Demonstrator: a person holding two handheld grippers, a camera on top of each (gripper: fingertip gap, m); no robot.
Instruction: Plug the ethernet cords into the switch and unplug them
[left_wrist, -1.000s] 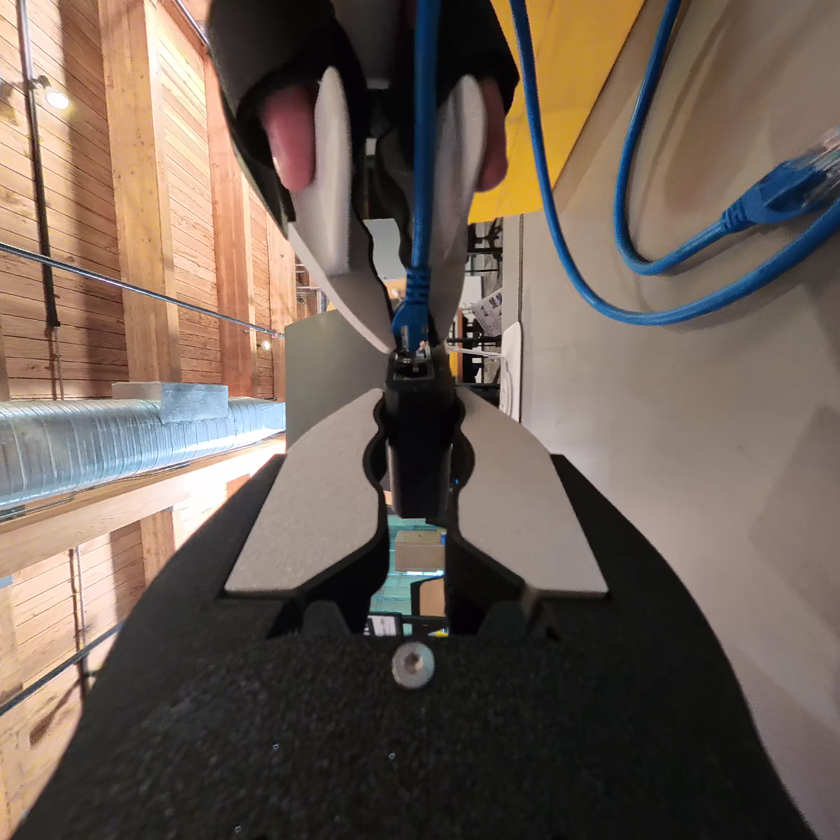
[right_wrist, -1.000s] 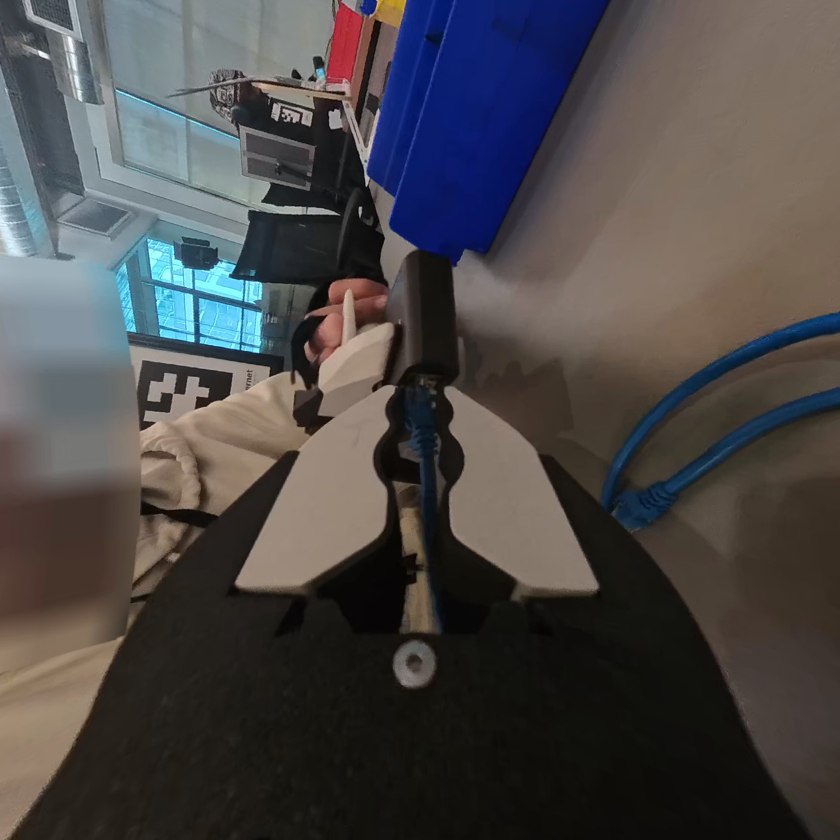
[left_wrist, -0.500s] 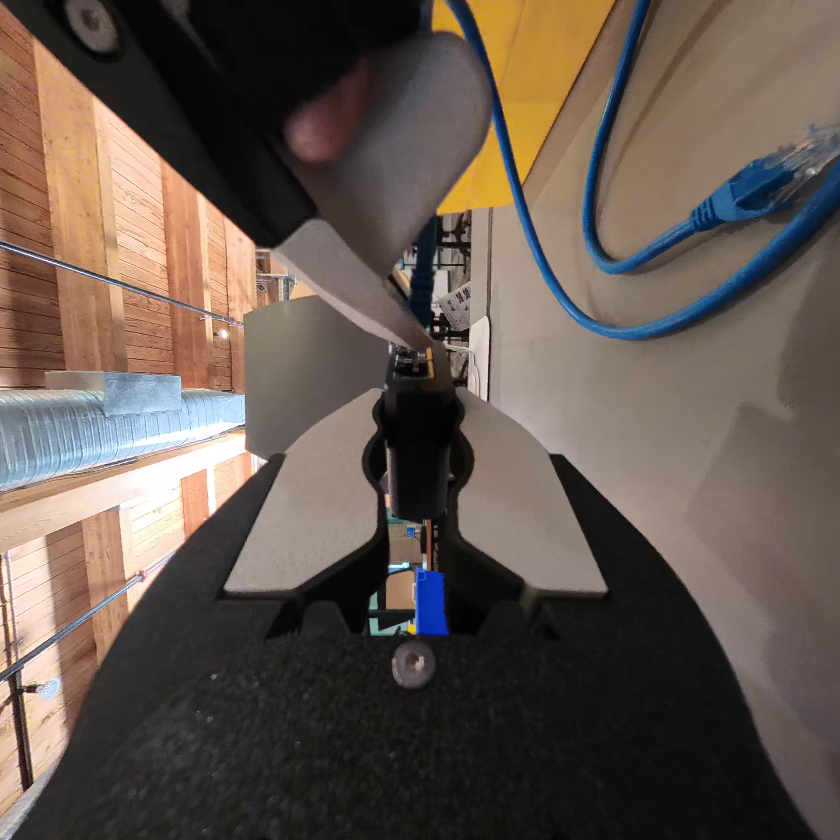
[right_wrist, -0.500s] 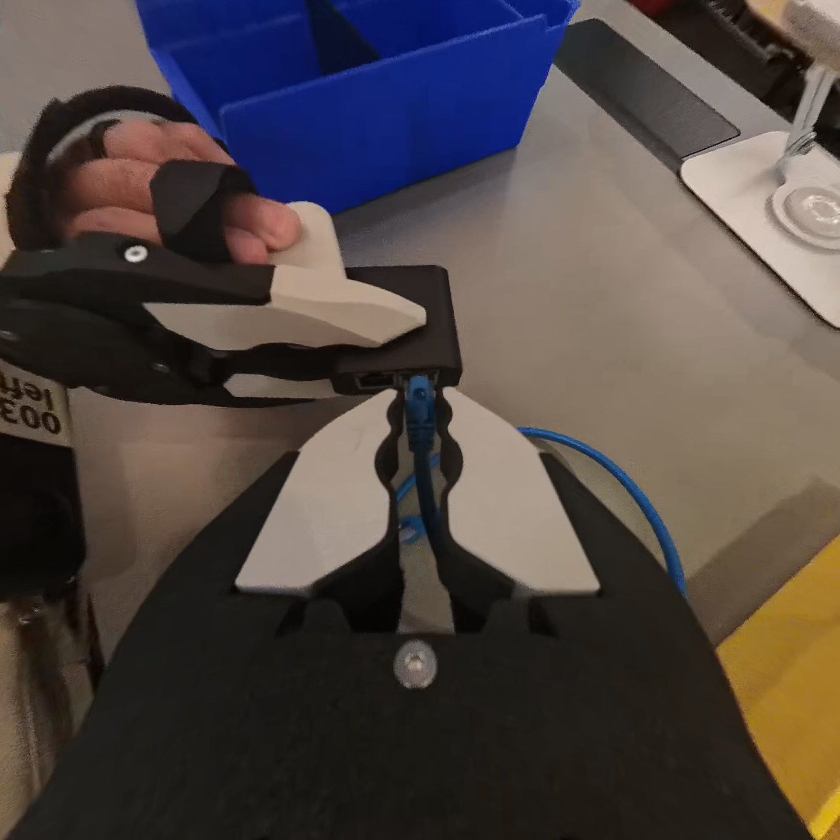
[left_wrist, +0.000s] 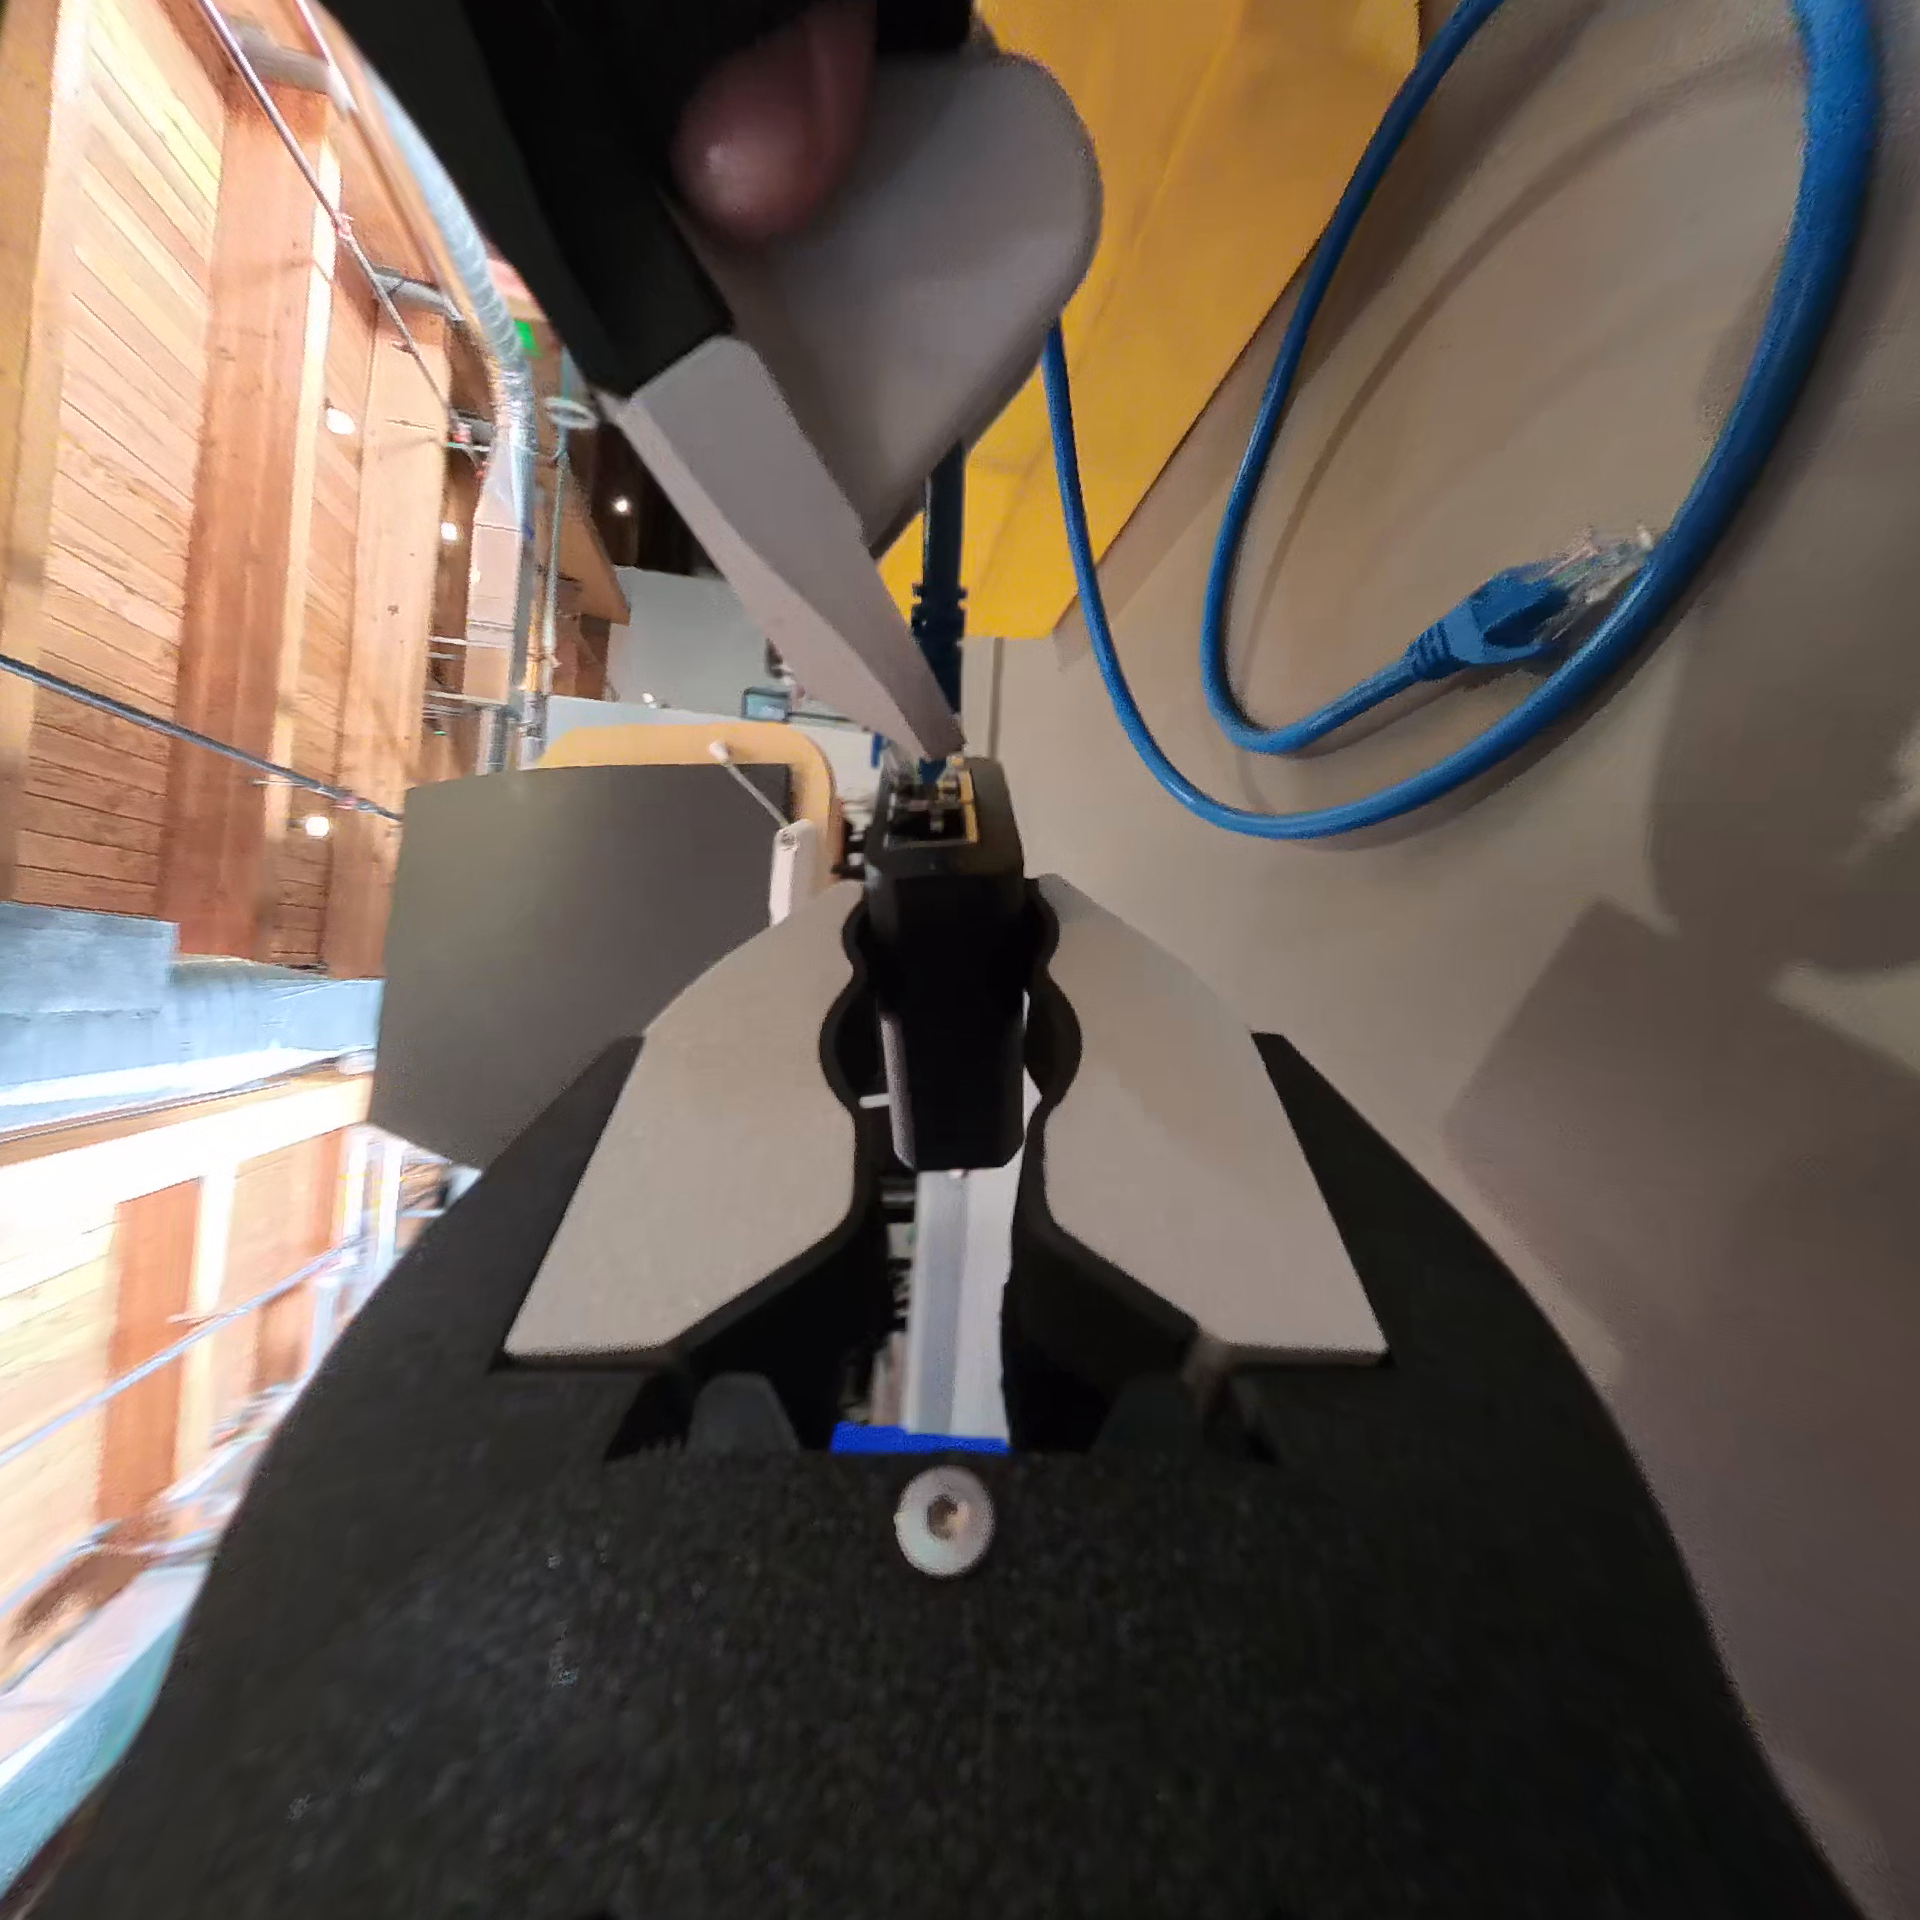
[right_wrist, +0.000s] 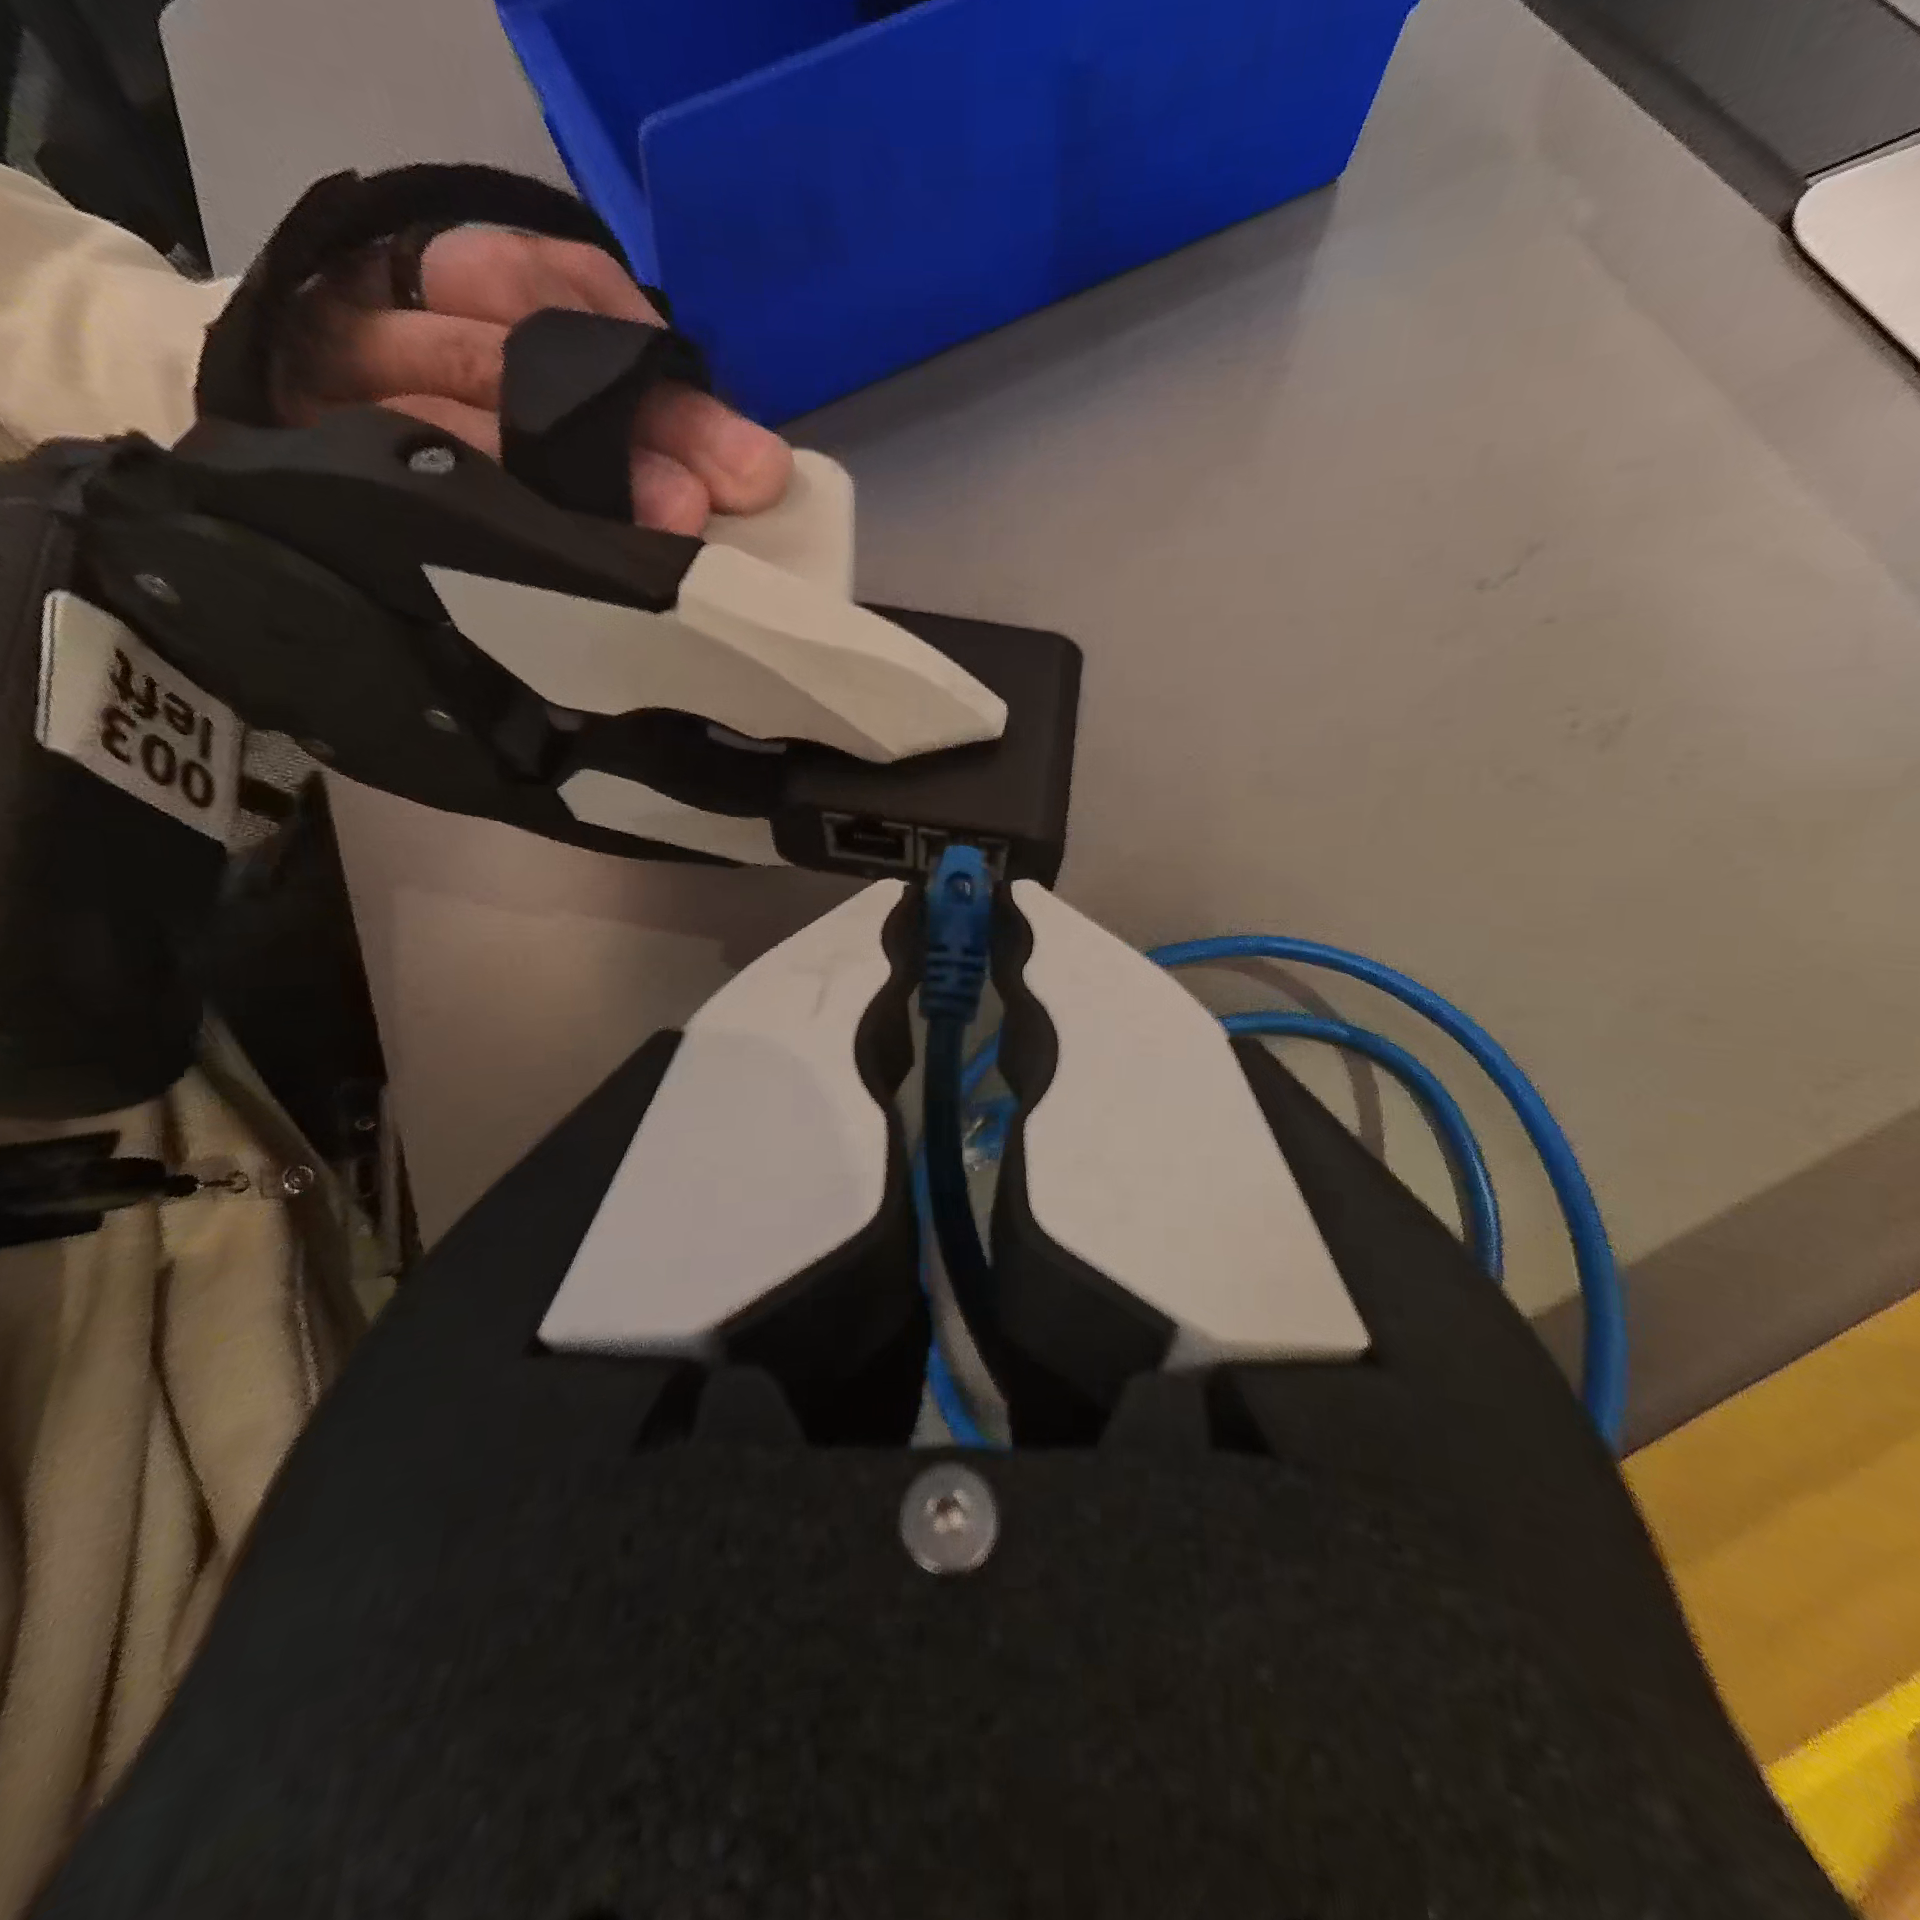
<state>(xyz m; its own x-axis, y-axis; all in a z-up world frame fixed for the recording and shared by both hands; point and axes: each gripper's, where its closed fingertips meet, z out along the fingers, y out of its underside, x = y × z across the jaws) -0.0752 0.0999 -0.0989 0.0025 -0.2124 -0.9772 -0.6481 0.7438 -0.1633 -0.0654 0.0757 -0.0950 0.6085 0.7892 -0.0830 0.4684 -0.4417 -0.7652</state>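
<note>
Switch (right_wrist: 940, 727), a small black box, is held in the air above the grey table (right_wrist: 1455, 623) by the left gripper (right_wrist: 883, 769), whose two pale fingers press on its top and bottom faces. In the left wrist view the same box sits clamped between the fingers, with its ports facing away. The right gripper (right_wrist: 954, 914) is closed around the boot of a blue ethernet cord (right_wrist: 951, 940), and the clear plug at its end sits at the mouth of the right port; I cannot tell if it is fully inside. The port on the left of it is open. The rest of this cord runs back between the fingers and makes loops on the table. A second blue plug (left_wrist: 1527, 613) lies free on the table, well apart from the switch. A blue bin (right_wrist: 987, 177) stands behind the switch, and a yellow surface (right_wrist: 1787, 1507) borders the table.
</note>
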